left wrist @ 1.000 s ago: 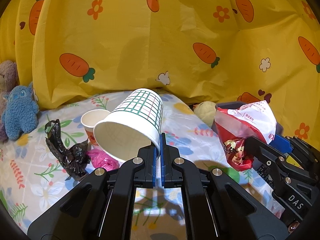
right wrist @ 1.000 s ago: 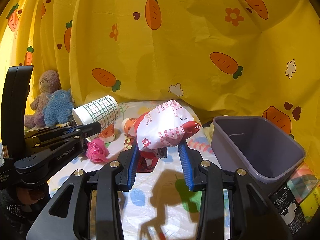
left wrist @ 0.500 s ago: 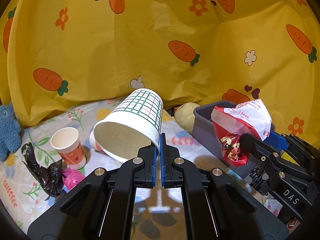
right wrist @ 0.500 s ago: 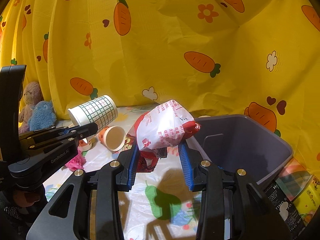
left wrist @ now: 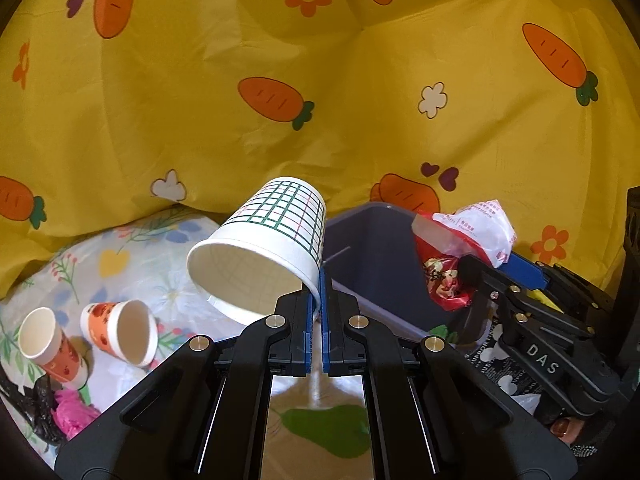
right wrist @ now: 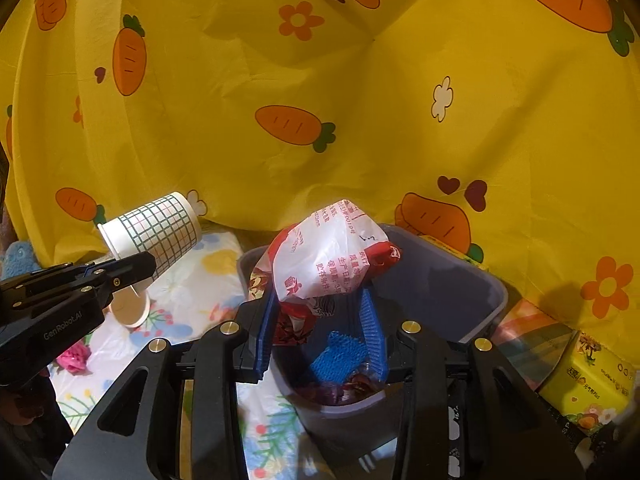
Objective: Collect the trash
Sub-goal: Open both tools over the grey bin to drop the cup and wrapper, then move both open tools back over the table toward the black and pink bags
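My left gripper is shut on the rim of a white paper cup with a green grid, held tilted with its mouth toward the camera, just left of the grey bin. From the right wrist view the same cup and left gripper hang at the left. My right gripper is shut on a crumpled red and white snack bag, held over the bin's opening. Blue and red scraps lie on the bin's floor. The bag also shows above the bin's right side.
Two small orange paper cups, one upright and one on its side, a pink wad and a black bag lie on the flowered sheet at left. A yellow carrot curtain hangs close behind. Boxes stand right of the bin.
Both grippers have swung right with their loads. The bin has come from the right edge to under the snack bag, and the cup now hangs by the bin's left wall.
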